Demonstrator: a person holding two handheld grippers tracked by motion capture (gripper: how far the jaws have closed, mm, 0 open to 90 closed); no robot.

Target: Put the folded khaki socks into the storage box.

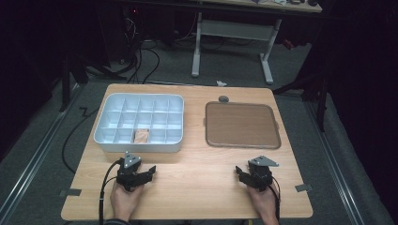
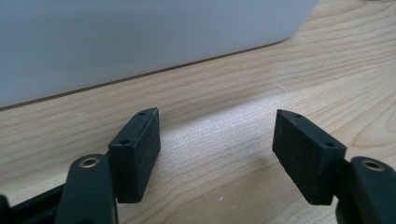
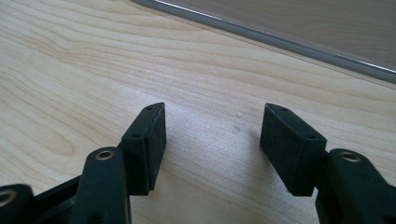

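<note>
A white compartment box [image 1: 112, 138] stands at the table's back left, and one front cell holds a small brown item [image 1: 141, 136]. A flat brown tray [image 1: 242, 125] lies at the back right. My left gripper [image 1: 149, 171] rests low on the wood just in front of the box, open with nothing between its jaws. The box's white wall [image 2: 140, 42] rises close ahead of the left gripper [image 2: 217, 140]. My right gripper [image 1: 239, 171] sits near the front right, open and empty. Ahead of the right gripper [image 3: 212, 133] runs the tray's dark rim [image 3: 280, 39].
A small dark round object [image 1: 224, 99] lies on the wooden table [image 1: 197, 183] behind the tray. Tape marks [image 1: 69, 192] sit at both front corners. Beyond the table are cables on the floor and another desk's white legs [image 1: 197, 47].
</note>
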